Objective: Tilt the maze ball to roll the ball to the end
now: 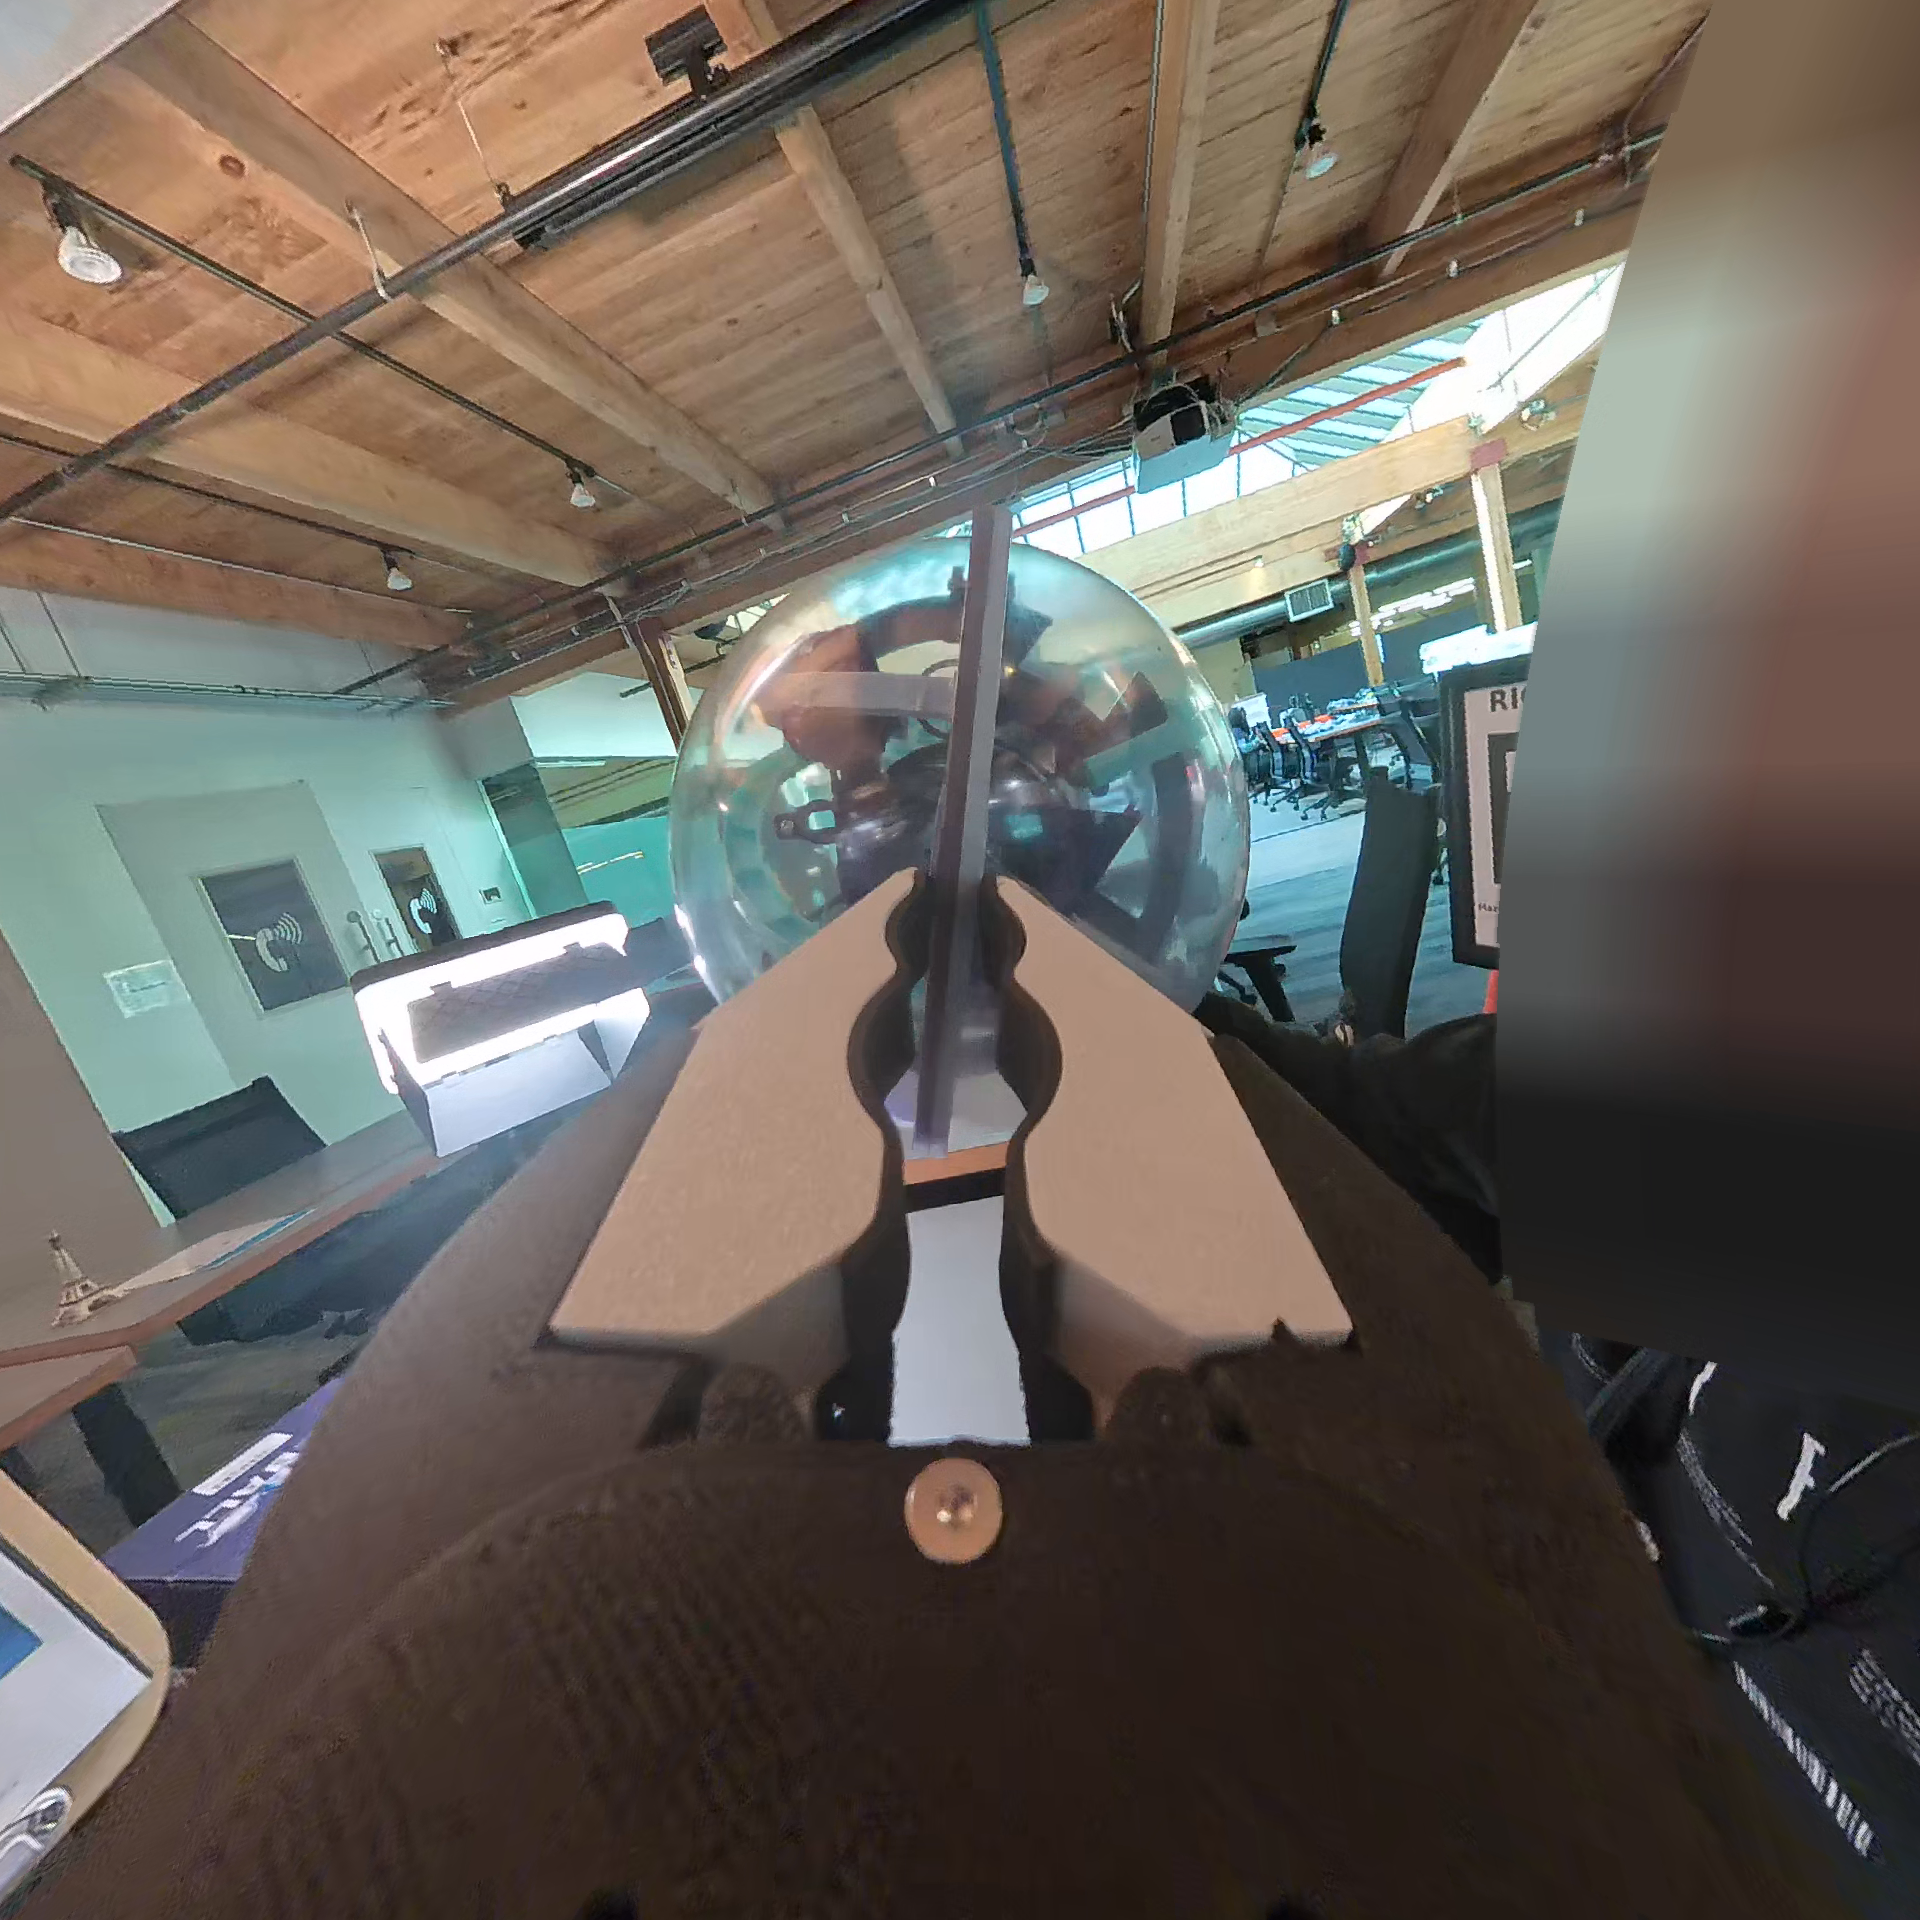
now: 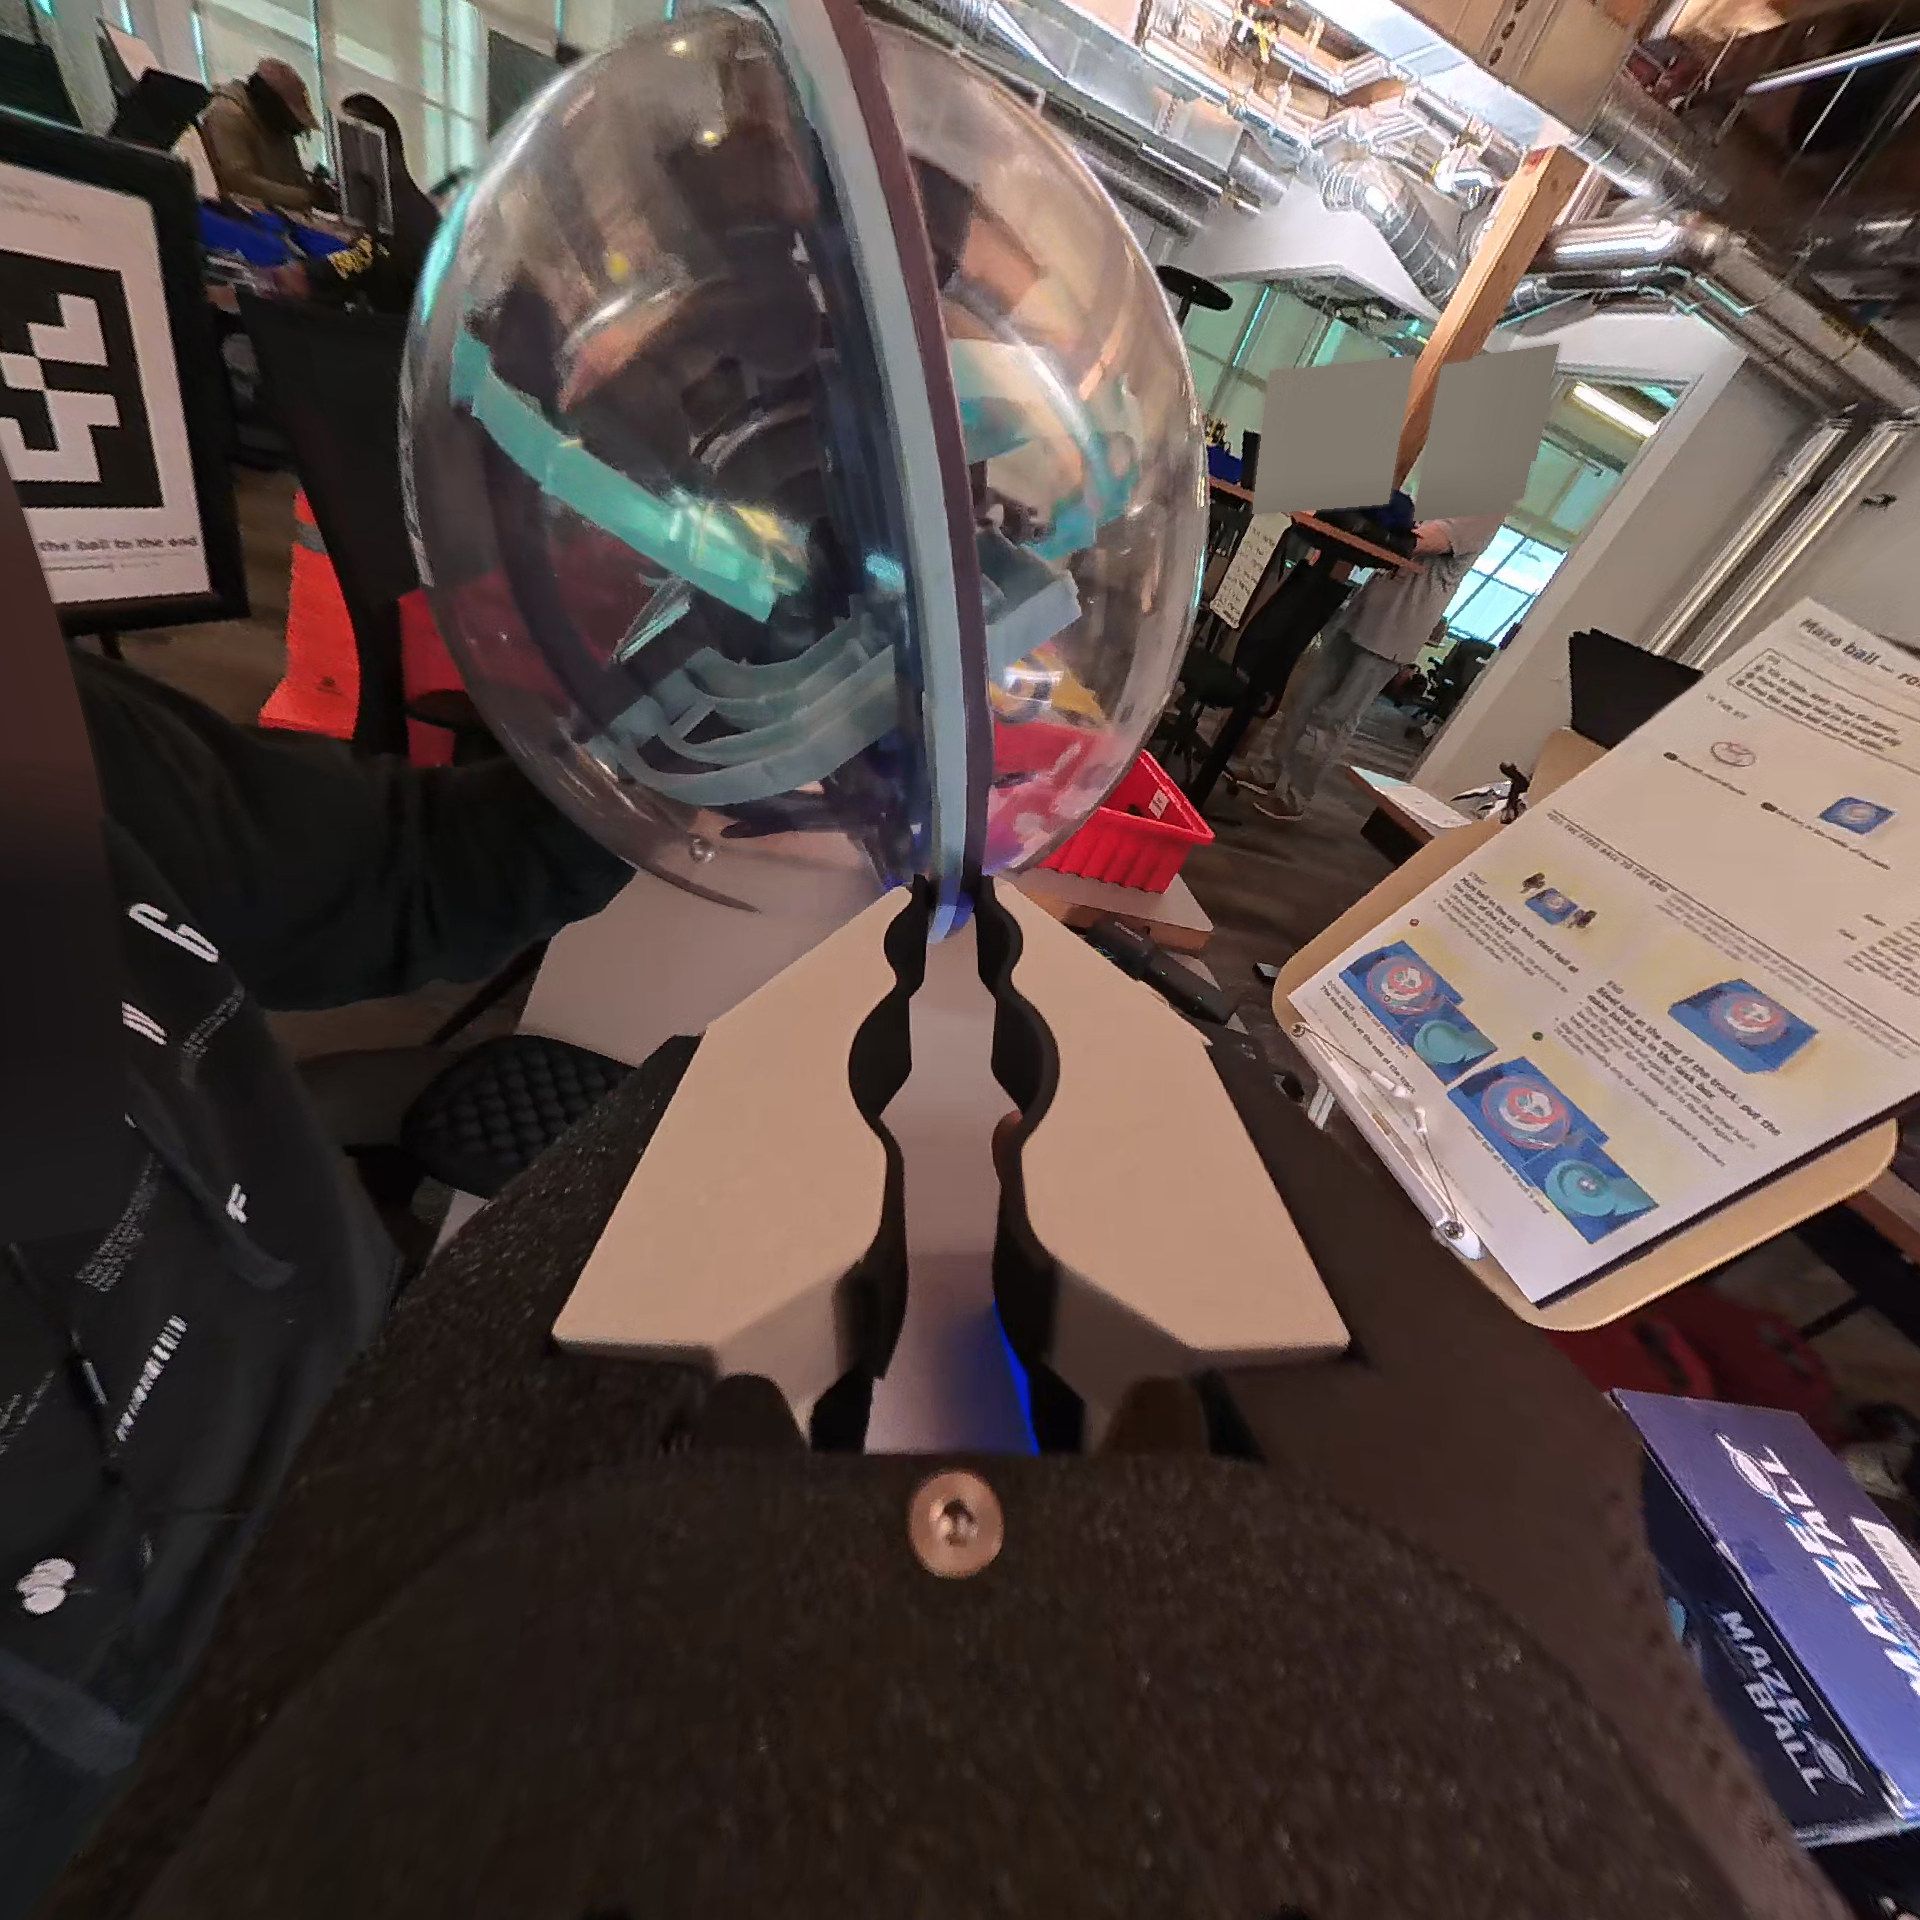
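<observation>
Clear maze ball (image 1: 831, 748), rim clamped by left tool (image 1: 958, 894) and right tool (image 2: 948, 902), small ball (image 2: 701, 850) visible only rightward.

I see the maze ball (image 2: 665, 468) as glossy clear plastic; my gripper (image 2: 948, 914) fingers (image 2: 769, 1143) look matt, grainy plastic; ceiling (image 1: 623, 260) is rough wood.

Open-plan office in a loft-style building: exposed wooden plank ceiling (image 1: 644, 312) with beams and track spotlights, ceiling-mounted white projector (image 1: 1179, 436), rows of black swivel chairs (image 1: 1288, 764) at long desks, silver ventilation ducts (image 2: 1455, 208), people standing at a raised wooden desk (image 2: 1340, 540).
</observation>
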The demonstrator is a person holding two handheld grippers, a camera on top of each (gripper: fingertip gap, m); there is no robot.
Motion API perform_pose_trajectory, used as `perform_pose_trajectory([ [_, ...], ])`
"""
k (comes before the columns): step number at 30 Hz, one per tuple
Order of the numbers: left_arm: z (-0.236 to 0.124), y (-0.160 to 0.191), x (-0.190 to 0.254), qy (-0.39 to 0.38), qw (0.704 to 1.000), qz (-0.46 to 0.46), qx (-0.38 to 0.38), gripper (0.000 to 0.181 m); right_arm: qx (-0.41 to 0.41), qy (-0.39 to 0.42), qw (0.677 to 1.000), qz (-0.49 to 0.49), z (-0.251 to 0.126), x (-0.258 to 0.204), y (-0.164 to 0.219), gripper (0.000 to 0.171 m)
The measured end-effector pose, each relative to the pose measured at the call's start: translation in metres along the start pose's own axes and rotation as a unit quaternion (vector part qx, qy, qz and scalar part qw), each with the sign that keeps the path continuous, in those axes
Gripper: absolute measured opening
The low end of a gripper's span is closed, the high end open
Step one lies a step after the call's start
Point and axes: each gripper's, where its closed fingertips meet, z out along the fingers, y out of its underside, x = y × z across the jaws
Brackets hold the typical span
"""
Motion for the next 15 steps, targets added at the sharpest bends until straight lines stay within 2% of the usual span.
perform_pose_trajectory([
  [8, -0.004, 0.017, 0.0, -0.015, 0.999, -0.032, 0.025, 0.008, 0.001, 0.005, 1.0, 0.013, -0.012, -0.009, -0.013, 0.007],
  [15, -0.01, 0.033, -0.001, -0.026, 0.997, -0.071, 0.025, 0.008, -0.004, 0.004, 0.999, 0.037, -0.011, -0.01, 0.0, 0.007],
])
